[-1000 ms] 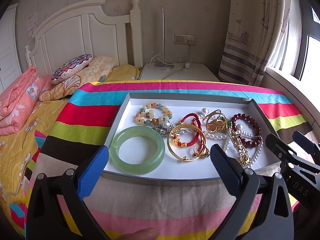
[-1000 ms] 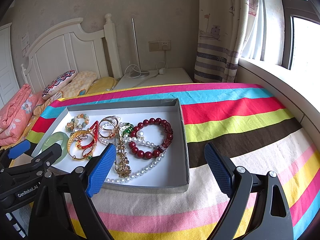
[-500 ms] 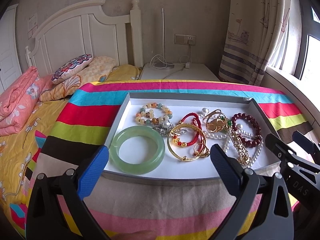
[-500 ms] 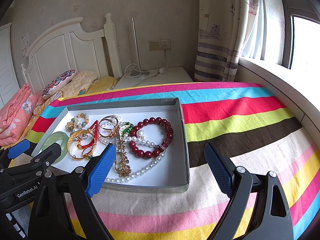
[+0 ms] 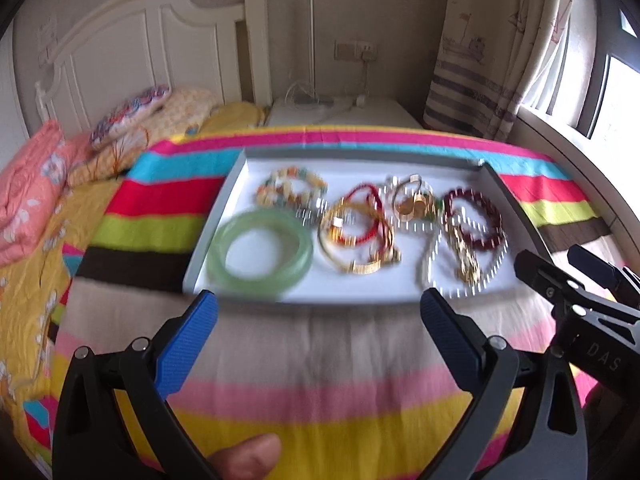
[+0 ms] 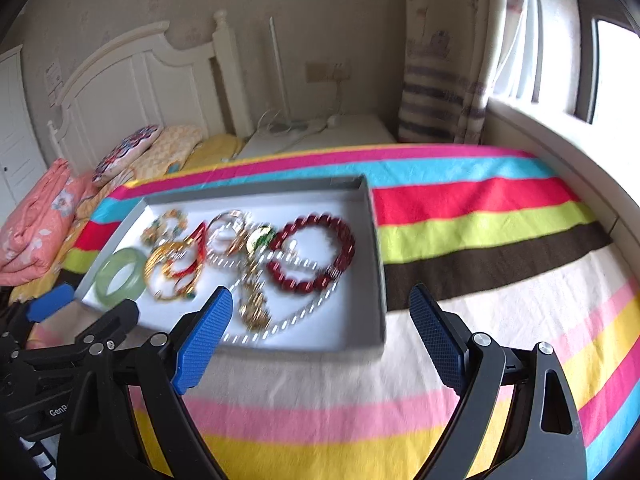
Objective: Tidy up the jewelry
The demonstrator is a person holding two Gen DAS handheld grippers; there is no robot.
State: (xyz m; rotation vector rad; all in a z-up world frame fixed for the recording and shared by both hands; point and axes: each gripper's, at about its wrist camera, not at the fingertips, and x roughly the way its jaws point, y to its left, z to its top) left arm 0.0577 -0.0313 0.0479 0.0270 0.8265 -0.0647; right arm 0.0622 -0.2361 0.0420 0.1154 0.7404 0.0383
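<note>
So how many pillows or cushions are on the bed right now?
2 that I can tell. A patterned round cushion lies near the headboard, on top of a pale floral pillow. The folded pink quilt may hide more.

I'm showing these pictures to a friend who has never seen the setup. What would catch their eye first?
Probably the shallow grey tray with a white floor on the brightly striped cloth, heaped with jewelry. Its pale green jade-like bangle lies at the tray's left end, and the dark red bead bracelet near the right wall. Both grippers, left and right, hover before the tray with blue-padded jaws open.
</note>
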